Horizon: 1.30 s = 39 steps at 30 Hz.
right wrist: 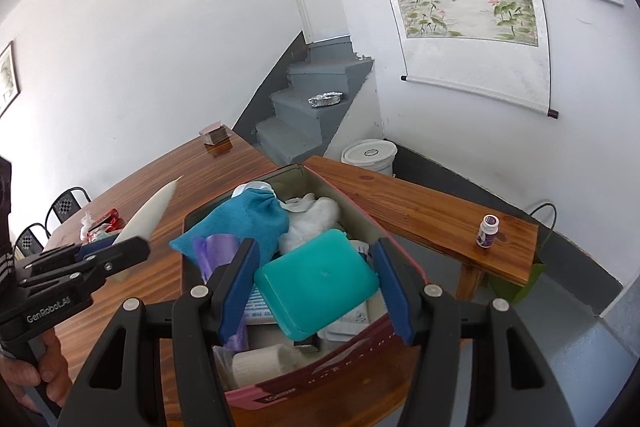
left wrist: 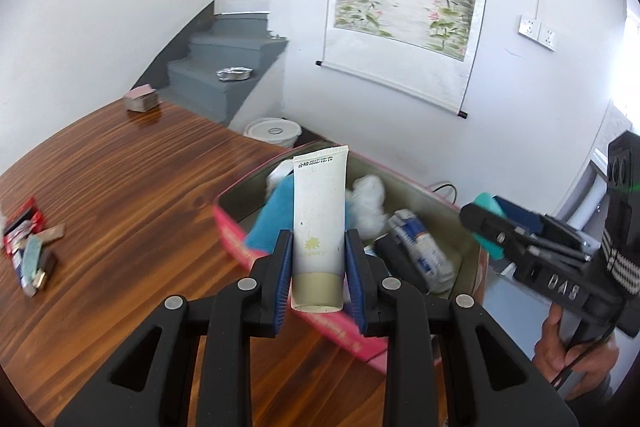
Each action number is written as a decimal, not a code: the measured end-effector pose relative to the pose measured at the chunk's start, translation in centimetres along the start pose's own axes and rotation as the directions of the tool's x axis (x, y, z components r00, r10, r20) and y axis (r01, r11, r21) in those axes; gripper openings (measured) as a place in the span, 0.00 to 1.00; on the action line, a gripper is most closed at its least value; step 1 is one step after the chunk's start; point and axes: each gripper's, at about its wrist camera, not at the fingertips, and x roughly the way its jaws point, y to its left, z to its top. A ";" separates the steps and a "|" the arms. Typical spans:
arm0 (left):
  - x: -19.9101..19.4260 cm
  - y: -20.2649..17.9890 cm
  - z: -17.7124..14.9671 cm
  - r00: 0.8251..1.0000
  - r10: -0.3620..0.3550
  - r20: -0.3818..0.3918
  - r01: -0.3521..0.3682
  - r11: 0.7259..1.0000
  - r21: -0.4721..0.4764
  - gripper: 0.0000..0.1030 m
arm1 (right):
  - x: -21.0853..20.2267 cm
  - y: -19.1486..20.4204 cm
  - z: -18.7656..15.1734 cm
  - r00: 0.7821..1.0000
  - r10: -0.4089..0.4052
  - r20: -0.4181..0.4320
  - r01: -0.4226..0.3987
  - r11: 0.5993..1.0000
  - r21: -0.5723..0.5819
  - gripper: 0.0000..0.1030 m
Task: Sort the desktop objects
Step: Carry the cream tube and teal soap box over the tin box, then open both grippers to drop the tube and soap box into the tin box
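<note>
The left claw (left wrist: 319, 267) is clamped on a white tube (left wrist: 319, 211), its 2 blue pads pressing the sides just above the beige cap, which points back toward the camera. The tube's crimped end reaches forward over the near wall of the pink box (left wrist: 236, 239) on the wooden table (left wrist: 120, 195).

The right claw (right wrist: 316, 291) grips a teal case (right wrist: 320, 279), a flat rounded plastic piece held between both pads and tilted. It hangs over the open box (right wrist: 280, 393), which is already crowded: a blue cloth pouch (right wrist: 244, 223), white wadding (right wrist: 312, 223), a purple bag (right wrist: 212, 251), a roll of bandage (right wrist: 260, 363) and printed packets under the case.

A person's hand (left wrist: 576, 355) wraps the handle of the right tool at the edge of the left view.

Further left on the table lies a small heap of sachets and sticks (left wrist: 32, 247), and at the far corner sits a stack of cards (left wrist: 141, 98). A small white bottle with a purple label (right wrist: 488, 230) stands upright on the wooden bench (right wrist: 420, 211) beyond the box, well apart from everything else.
</note>
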 end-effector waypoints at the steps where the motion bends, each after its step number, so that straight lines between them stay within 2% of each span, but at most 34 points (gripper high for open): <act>1: 0.4 -0.1 0.3 1.000 -0.008 -0.003 0.008 1.000 -0.003 0.27 | 0.1 0.0 0.0 1.000 0.001 -0.002 -0.001 1.000 -0.001 0.61; 10: 4.5 -0.3 2.7 1.000 -0.018 -0.023 0.018 1.000 -0.010 0.27 | 1.9 -0.1 0.2 1.000 0.010 -0.025 -0.010 1.000 0.004 0.61; 17: 7.0 1.5 3.4 0.998 0.014 -0.061 -0.017 0.998 -0.054 0.28 | 3.3 0.6 0.6 0.999 0.001 -0.047 -0.002 1.000 -0.015 0.62; 18: 7.1 2.0 3.3 0.998 0.014 -0.067 -0.019 0.997 -0.069 0.33 | 3.4 0.6 0.6 0.999 0.003 -0.049 -0.004 1.000 -0.009 0.63; 19: 7.2 2.4 3.3 0.997 0.014 -0.070 -0.020 0.996 -0.082 0.44 | 3.5 0.5 0.7 0.999 0.007 -0.053 -0.007 1.000 -0.001 0.68; 21: 6.8 3.3 3.0 0.998 0.029 -0.050 -0.034 0.994 -0.100 0.54 | 3.7 0.5 0.7 0.999 0.003 -0.053 -0.003 1.000 0.005 0.70; 22: 6.5 3.6 2.9 0.998 0.037 -0.042 -0.041 0.994 -0.105 0.55 | 3.8 0.6 0.7 0.999 0.000 -0.054 0.000 1.000 0.005 0.70; 26: 5.5 4.8 2.5 0.998 0.049 -0.036 -0.053 0.992 -0.114 0.55 | 4.1 1.0 0.7 0.998 0.006 -0.066 -0.005 1.000 0.016 0.70; 29: 4.6 5.8 2.1 0.996 0.088 -0.034 -0.091 0.989 -0.116 0.55 | 4.2 1.9 0.7 0.997 0.019 -0.068 -0.018 1.000 0.014 0.71; 31: 4.1 6.5 1.8 0.994 0.102 -0.030 -0.105 0.987 -0.123 0.55 | 4.1 2.7 0.7 0.998 0.029 -0.064 -0.029 1.000 0.008 0.75; 39: 1.8 11.0 0.0 0.984 0.170 -0.049 -0.176 0.967 -0.185 0.55 | 3.9 6.8 0.6 0.994 0.092 -0.056 -0.093 0.995 -0.032 0.77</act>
